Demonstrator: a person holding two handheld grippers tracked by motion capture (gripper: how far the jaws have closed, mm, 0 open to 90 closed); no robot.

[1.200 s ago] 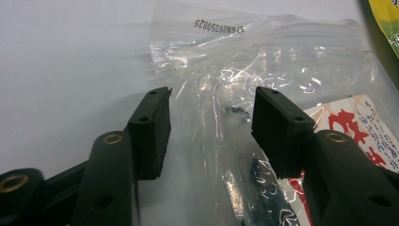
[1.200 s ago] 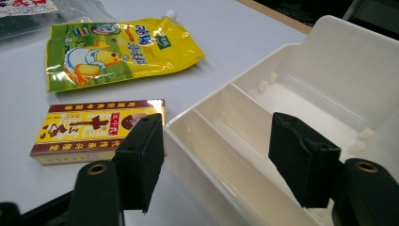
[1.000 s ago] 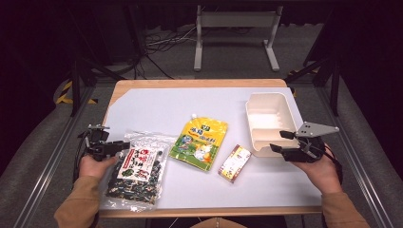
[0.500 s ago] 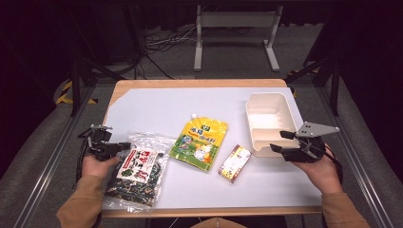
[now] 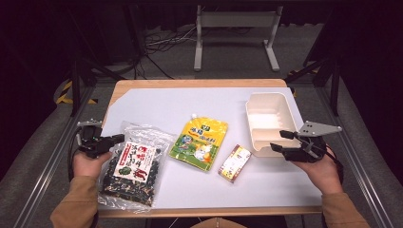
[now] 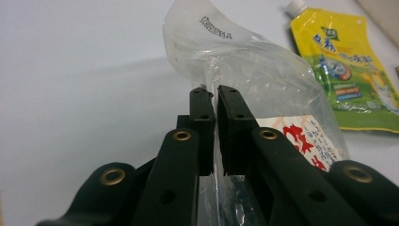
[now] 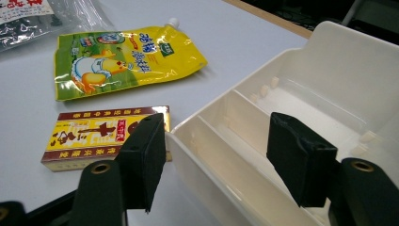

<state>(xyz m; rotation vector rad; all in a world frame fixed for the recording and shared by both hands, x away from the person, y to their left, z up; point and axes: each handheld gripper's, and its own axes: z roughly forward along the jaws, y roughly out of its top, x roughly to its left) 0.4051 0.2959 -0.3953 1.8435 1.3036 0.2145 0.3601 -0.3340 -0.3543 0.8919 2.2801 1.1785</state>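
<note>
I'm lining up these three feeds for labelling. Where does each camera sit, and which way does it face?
High view: above the person's side, looking forward and down on the table; forearms, hands, both grippers show.
Left gripper view: rides the left gripper, facing the clear bag pinched in its jaws.
Right gripper view: rides the right gripper, open astride the tray wall.
All three share the yellow pouch.

Both forearms come in from the near edge, sleeves tan. The left hand (image 5: 88, 163) holds the left gripper (image 5: 113, 139) low and level, its jaws pinched nearly together. The right hand (image 5: 319, 167) holds the right gripper (image 5: 280, 141) with its jaws spread wide, pointing left.
</note>
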